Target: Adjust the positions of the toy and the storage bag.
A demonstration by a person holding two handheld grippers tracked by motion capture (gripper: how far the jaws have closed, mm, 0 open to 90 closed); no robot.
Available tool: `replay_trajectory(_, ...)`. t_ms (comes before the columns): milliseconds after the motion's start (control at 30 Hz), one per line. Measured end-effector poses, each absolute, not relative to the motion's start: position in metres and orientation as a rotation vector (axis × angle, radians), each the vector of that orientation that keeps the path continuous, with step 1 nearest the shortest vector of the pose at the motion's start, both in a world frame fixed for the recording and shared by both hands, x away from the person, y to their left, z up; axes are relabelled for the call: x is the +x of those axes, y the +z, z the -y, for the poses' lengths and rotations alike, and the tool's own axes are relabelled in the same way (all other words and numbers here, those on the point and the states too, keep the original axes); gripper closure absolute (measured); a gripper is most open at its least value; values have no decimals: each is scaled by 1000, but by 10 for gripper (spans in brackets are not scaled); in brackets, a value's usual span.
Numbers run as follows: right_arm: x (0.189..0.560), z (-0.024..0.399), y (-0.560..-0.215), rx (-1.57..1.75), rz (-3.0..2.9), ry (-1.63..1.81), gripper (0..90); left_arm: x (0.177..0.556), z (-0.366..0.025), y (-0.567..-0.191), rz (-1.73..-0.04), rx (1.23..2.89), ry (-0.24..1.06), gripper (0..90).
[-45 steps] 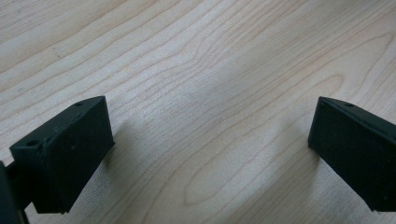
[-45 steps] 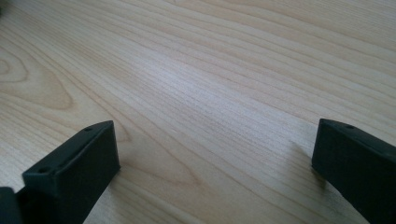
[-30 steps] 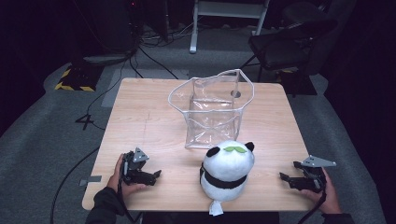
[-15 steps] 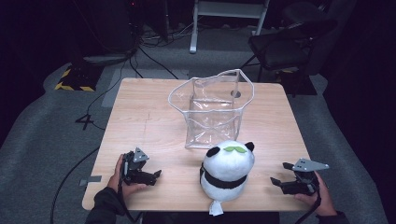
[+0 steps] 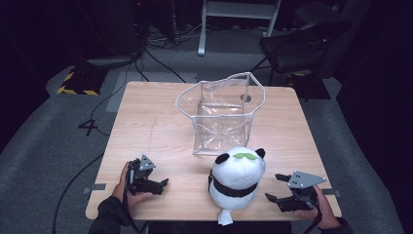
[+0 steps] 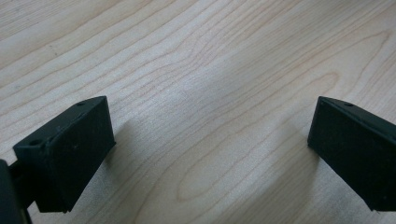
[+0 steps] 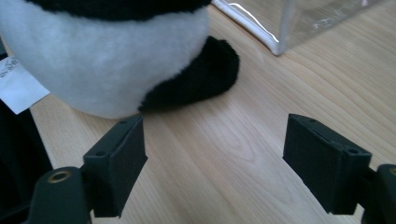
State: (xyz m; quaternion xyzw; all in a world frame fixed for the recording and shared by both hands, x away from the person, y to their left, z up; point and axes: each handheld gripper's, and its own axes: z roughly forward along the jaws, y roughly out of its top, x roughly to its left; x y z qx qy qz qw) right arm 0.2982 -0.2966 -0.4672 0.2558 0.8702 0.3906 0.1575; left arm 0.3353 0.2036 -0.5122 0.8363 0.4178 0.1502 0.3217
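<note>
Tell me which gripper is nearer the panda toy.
Right. The right gripper sits open just beside the panda toy, jaws pointing at it; the left gripper rests farther off on the toy's other side.

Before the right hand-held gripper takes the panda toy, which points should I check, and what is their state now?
1. Right hand-held gripper open: ok.
2. Panda toy between its jaws: not ok, it sits beside one jaw.
3. Left hand-held gripper open and holding nothing: ok.
4. Clear bag upright, mouth open: ok.
5. Table bare between toy and right hand-held gripper: ok.
</note>
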Motion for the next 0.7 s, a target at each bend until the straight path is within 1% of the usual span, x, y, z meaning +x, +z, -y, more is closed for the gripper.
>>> replay_trajectory(333, 295, 273, -471, 675, -2555, 1114, 215, 334, -203, -512, -1101, 2196, 395, 6)
replay_trajectory(600, 296, 250, -474, 632, -2549, 1108, 213, 333, -202, -512, -1094, 2203, 395, 6)
replay_trajectory(633, 298, 242, -474, 624, -2539, 1120, 214, 333, -202, -512, -1090, 2204, 394, 6)
replay_trajectory(700, 298, 236, -474, 589, -2536, 1115, 261, 333, -202, -512, -1088, 2203, 393, 6)
